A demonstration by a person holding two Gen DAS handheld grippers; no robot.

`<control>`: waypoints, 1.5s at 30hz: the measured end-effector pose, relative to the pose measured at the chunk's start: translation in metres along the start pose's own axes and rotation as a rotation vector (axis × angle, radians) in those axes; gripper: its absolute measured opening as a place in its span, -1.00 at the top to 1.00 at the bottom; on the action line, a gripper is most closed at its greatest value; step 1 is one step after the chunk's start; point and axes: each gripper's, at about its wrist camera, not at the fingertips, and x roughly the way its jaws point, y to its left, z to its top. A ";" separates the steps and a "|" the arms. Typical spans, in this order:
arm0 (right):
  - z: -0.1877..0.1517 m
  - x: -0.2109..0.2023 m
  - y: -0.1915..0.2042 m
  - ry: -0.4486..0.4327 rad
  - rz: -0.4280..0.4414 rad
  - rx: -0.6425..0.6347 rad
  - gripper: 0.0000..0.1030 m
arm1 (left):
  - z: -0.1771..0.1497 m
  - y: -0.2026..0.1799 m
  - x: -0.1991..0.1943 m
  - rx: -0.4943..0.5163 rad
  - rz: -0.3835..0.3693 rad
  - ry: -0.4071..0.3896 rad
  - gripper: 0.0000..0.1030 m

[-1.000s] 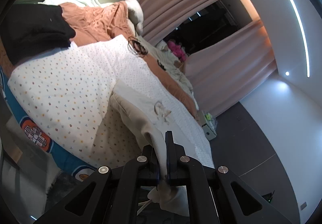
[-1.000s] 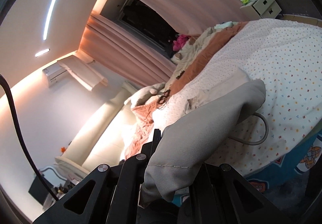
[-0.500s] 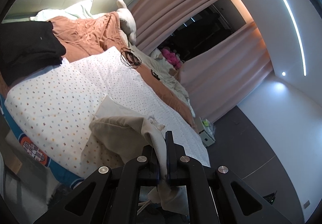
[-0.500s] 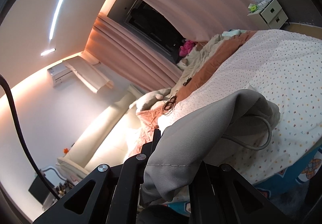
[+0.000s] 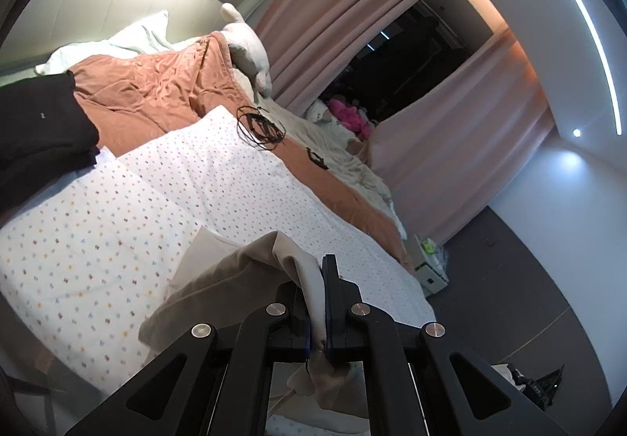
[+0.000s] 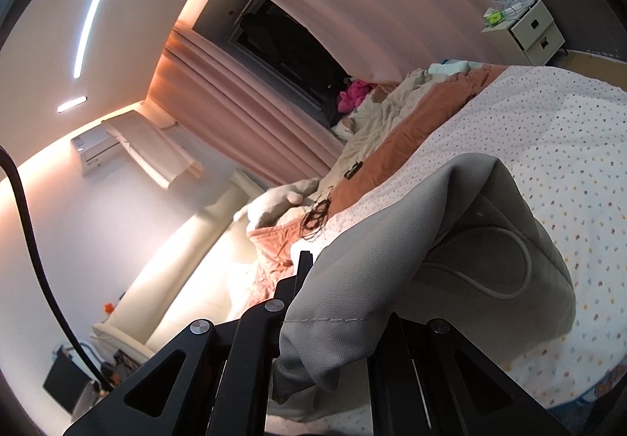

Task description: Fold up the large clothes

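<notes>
Dotted bedspread (image 5: 117,224) | beige garment (image 6: 392,259) above it | left gripper (image 5: 318,303), right gripper (image 6: 337,303) both clamp its edge

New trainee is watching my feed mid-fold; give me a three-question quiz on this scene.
1. True or false: the left gripper is shut on the beige garment.
2. What lies coiled on the dotted sheet near the orange blanket? A) black cable B) belt C) sock
3. Fill in: the right gripper is shut on the ____.

Key: 1 true; 2 A, the black cable; 3 garment.
</notes>
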 end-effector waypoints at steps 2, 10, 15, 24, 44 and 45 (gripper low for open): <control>0.008 0.016 -0.008 0.010 -0.014 0.010 0.85 | 0.008 0.000 0.020 0.006 0.018 0.010 0.92; 0.030 0.072 -0.038 0.050 -0.069 0.027 0.86 | 0.025 0.011 0.100 0.009 0.075 0.067 0.92; 0.034 0.106 -0.058 0.086 -0.106 0.045 0.86 | 0.028 0.028 0.146 0.002 0.117 0.101 0.92; 0.030 0.172 -0.098 0.162 -0.177 0.070 0.86 | 0.019 0.074 0.224 -0.036 0.216 0.189 0.91; 0.019 0.237 -0.145 0.214 -0.327 0.095 -0.67 | 0.008 0.115 0.283 -0.082 0.321 0.234 -0.70; 0.017 0.239 -0.141 0.230 -0.336 0.079 -0.67 | 0.007 0.116 0.277 -0.085 0.321 0.234 -0.70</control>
